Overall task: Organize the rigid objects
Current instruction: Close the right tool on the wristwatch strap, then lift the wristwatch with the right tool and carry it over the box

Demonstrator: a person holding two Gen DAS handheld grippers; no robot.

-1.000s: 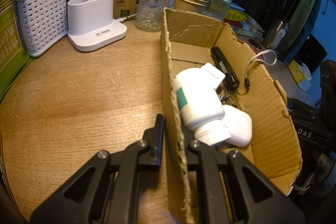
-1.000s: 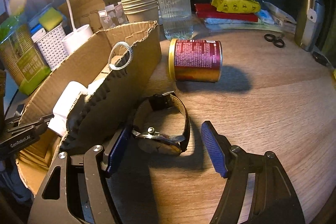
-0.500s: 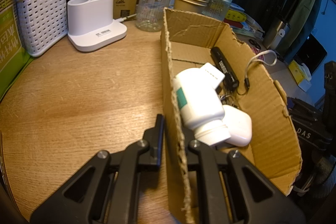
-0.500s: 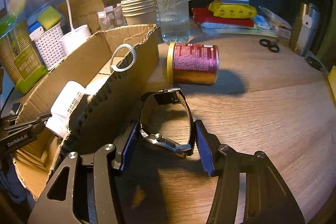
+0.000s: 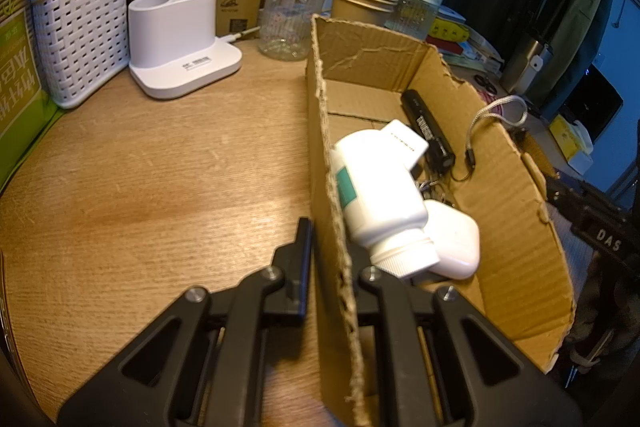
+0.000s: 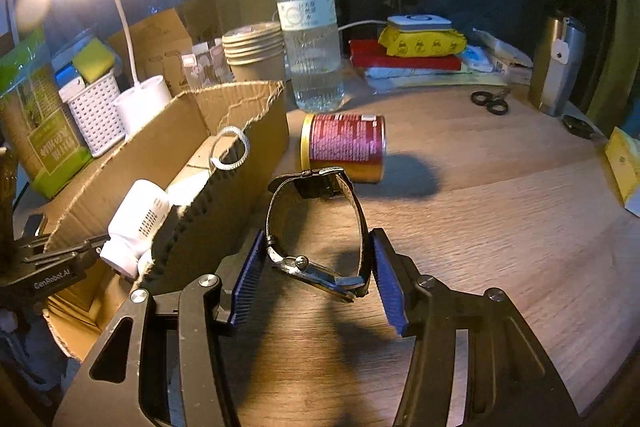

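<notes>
My left gripper (image 5: 326, 259) is shut on the near left wall of the cardboard box (image 5: 516, 227), one finger inside and one outside. The box holds a white bottle (image 5: 380, 195), a white earbud case (image 5: 456, 243), a black stick-shaped device (image 5: 428, 127) with a cord loop, and keys. My right gripper (image 6: 318, 277) is shut on a wristwatch (image 6: 316, 227) with a dark strap, lifted off the wooden table beside the box (image 6: 240, 163). A red can (image 6: 344, 145) lies on its side behind the watch.
A white lamp base (image 5: 180, 43), a white basket (image 5: 80, 31), a glass jar (image 5: 292, 15), a stack of paper cups (image 6: 254, 51) and a water bottle (image 6: 310, 27) stand behind the box. Scissors (image 6: 490, 103) and a metal flask (image 6: 558, 61) are at far right.
My right gripper closed on the watch and has lifted it off the table. The left gripper has stayed clamped on the box wall.
</notes>
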